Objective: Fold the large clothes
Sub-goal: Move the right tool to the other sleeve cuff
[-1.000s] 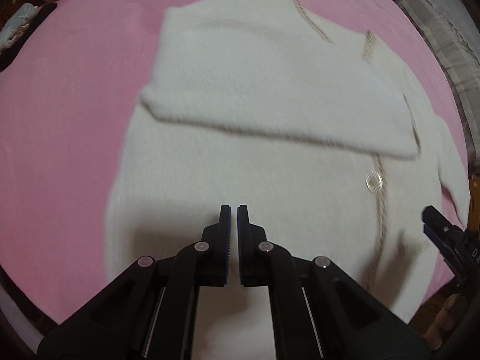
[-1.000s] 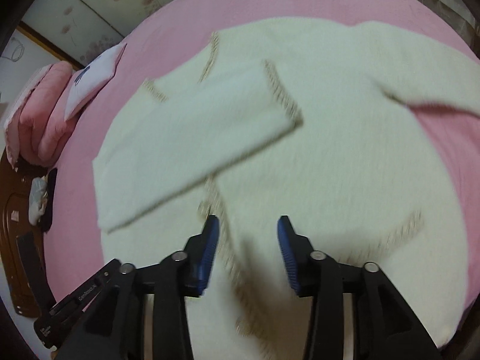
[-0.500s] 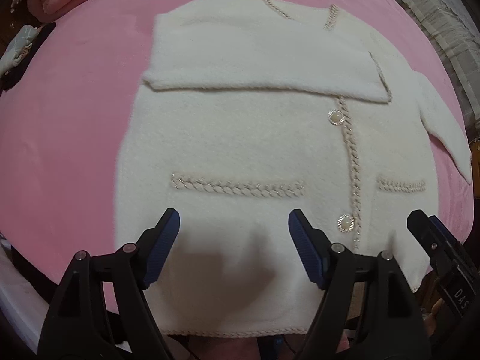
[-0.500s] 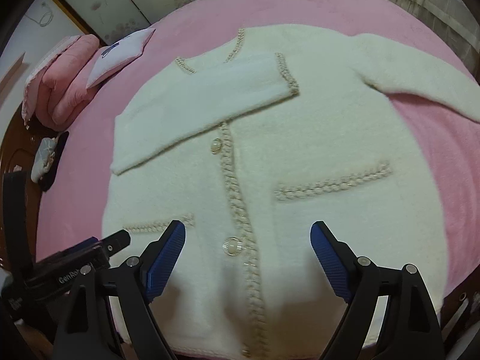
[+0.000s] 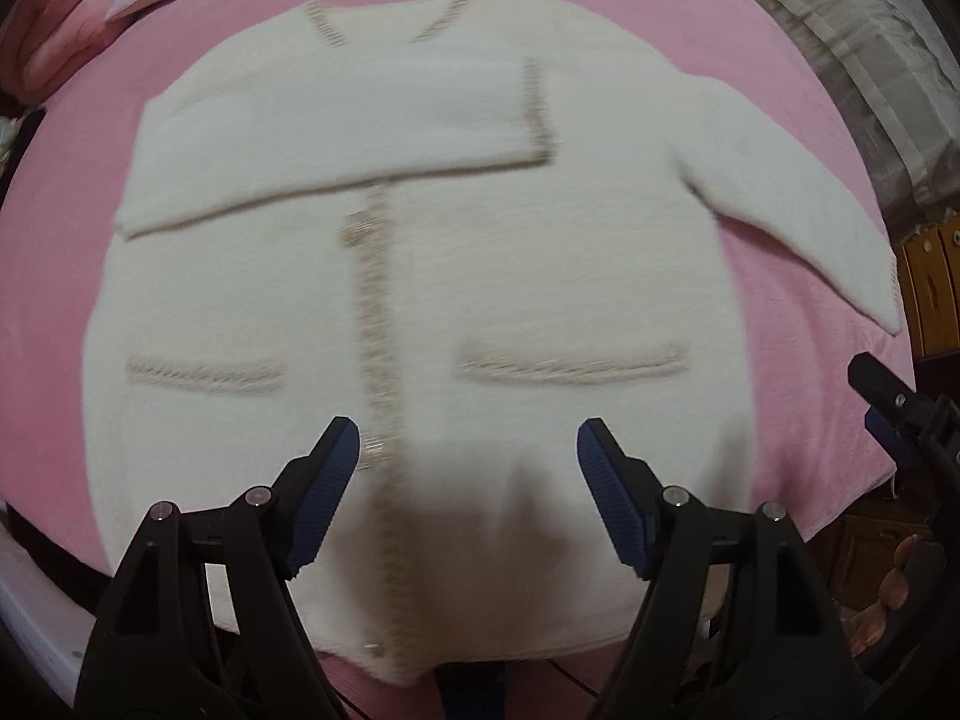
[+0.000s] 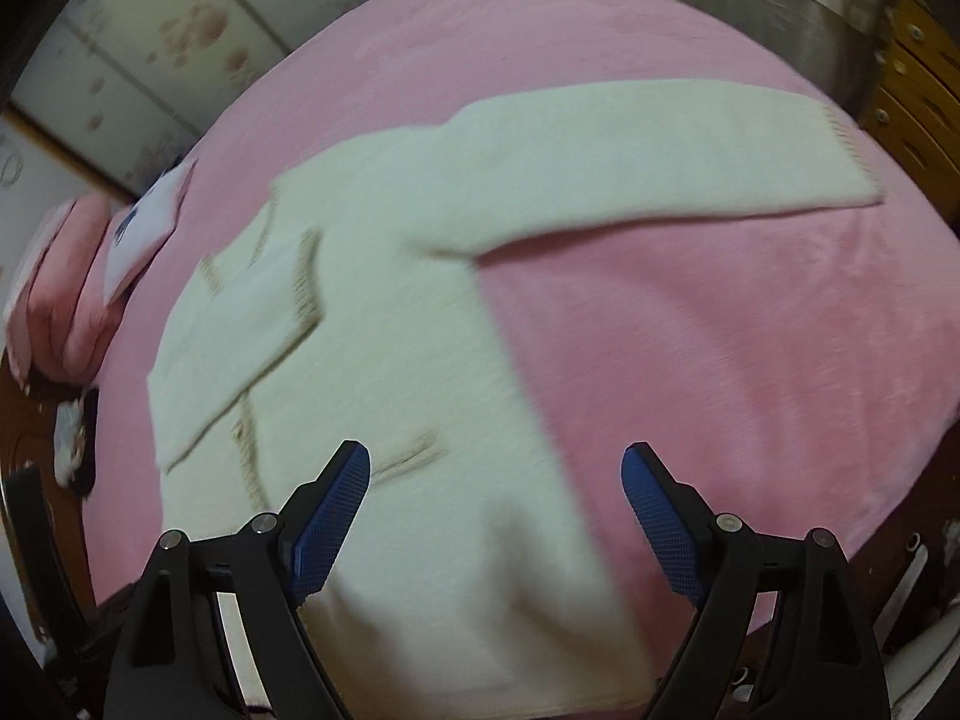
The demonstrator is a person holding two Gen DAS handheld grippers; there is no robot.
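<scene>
A cream cardigan [image 5: 420, 276] with beige braid trim lies flat, front up, on a pink bed cover [image 5: 60, 228]. Its left sleeve [image 5: 336, 138] is folded across the chest. Its right sleeve [image 6: 648, 168] lies stretched out on the cover, also seen in the left wrist view [image 5: 798, 198]. My left gripper [image 5: 468, 456] is open and empty above the hem near the button band. My right gripper [image 6: 495, 480] is open and empty above the cardigan's right side edge, below the stretched sleeve.
Pink pillows [image 6: 54, 276] and a white cushion [image 6: 150, 222] lie at the head of the bed. Wooden drawers [image 6: 912, 96] and a grey curtain [image 5: 840, 30] stand to the right. The bed's near edge [image 5: 36, 594] is just below the hem.
Both grippers have opened wide and drawn back toward the hem. The left view has shifted right across the cardigan. The right gripper has swung right, toward the stretched sleeve.
</scene>
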